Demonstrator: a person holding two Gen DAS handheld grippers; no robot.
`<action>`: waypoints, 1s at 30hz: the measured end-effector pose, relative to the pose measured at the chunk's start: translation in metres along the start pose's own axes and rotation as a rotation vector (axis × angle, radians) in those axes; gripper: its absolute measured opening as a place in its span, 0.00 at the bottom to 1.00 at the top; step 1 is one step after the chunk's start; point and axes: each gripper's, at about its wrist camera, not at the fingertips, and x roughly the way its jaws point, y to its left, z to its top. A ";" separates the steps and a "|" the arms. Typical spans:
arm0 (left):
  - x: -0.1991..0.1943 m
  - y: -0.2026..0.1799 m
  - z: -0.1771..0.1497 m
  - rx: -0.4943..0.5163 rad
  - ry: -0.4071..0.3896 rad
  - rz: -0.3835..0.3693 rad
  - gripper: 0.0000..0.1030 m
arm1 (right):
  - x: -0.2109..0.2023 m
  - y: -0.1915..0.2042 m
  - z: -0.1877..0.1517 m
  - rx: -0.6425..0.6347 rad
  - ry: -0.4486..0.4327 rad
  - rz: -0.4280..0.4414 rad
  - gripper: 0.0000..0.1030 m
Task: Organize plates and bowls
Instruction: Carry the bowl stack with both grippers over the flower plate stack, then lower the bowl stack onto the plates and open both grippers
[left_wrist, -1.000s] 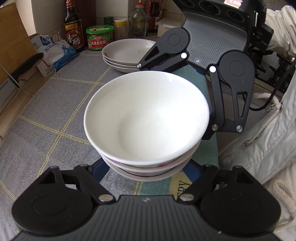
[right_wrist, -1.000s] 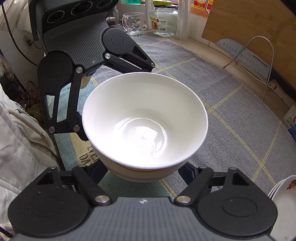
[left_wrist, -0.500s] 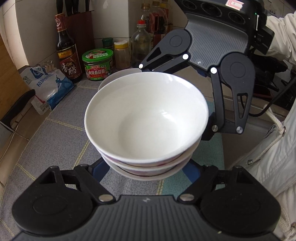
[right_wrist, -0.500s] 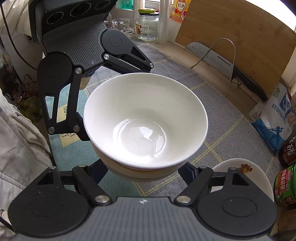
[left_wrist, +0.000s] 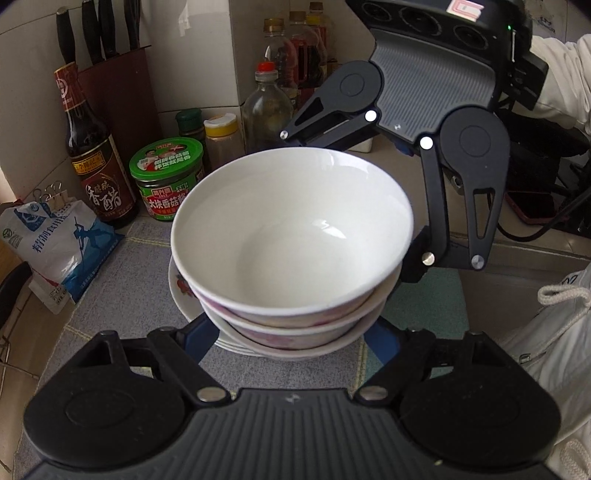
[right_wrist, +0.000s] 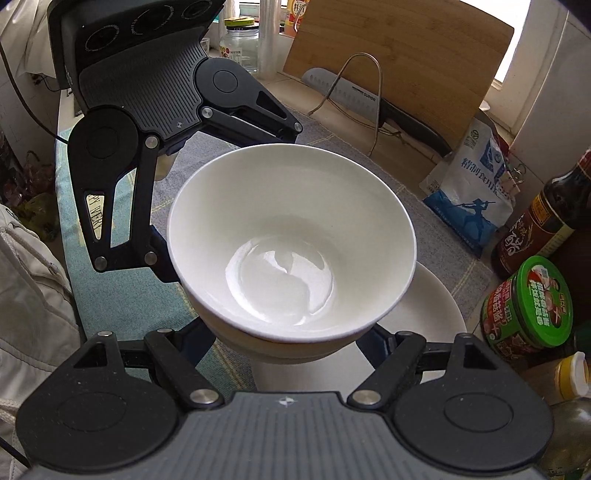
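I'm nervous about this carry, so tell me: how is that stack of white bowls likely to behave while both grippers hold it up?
The stack of bowls looks like glazed ceramic, so probably heavy, slippery and breakable. The left gripper and right gripper hold it only low down, so the nested top bowl could shift if tilted.

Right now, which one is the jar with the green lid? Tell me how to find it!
Look along the back of the grey checked cloth, where the bottles stand by the tiled wall. Beside the tall dark vinegar bottle sits the green-lidded jar. It is the short, wide one, with a red label under its bright green lid.
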 end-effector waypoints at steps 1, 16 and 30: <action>0.005 0.000 0.003 0.003 -0.001 -0.001 0.82 | 0.000 -0.004 -0.002 0.004 0.002 -0.007 0.83; 0.061 0.013 0.019 0.015 0.022 -0.016 0.82 | 0.015 -0.040 -0.028 0.045 0.044 -0.053 0.83; 0.066 0.021 0.019 -0.004 0.017 -0.013 0.82 | 0.018 -0.048 -0.030 0.068 0.034 -0.053 0.83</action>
